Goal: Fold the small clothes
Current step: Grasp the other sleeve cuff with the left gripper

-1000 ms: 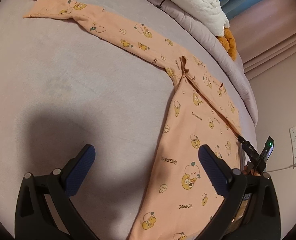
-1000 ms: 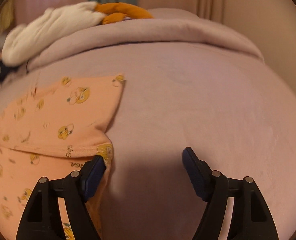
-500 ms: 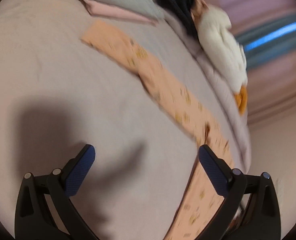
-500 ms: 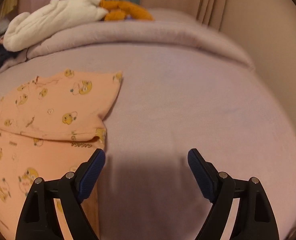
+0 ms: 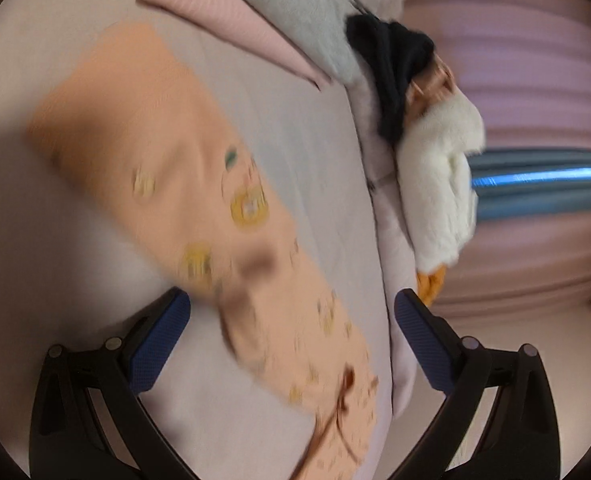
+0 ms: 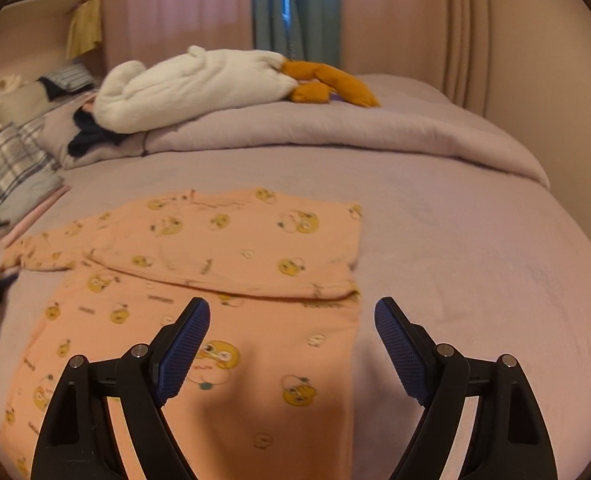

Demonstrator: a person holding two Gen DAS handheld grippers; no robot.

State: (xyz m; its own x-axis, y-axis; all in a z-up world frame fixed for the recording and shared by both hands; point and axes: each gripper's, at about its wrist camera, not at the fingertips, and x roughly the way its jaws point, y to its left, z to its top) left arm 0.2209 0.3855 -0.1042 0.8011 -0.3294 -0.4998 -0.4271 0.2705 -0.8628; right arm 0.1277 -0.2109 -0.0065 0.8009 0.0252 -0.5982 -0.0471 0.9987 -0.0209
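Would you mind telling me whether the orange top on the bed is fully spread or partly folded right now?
Partly folded. In the right wrist view, one sleeve of the orange top lies folded across its body; the other sleeve is spread sideways.

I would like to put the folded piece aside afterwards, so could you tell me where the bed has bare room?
Bare sheet lies right of the orange top, between its edge and the rolled duvet. The left side is crowded: the plaid pile and the plush duck sit there. Both grippers hover open.
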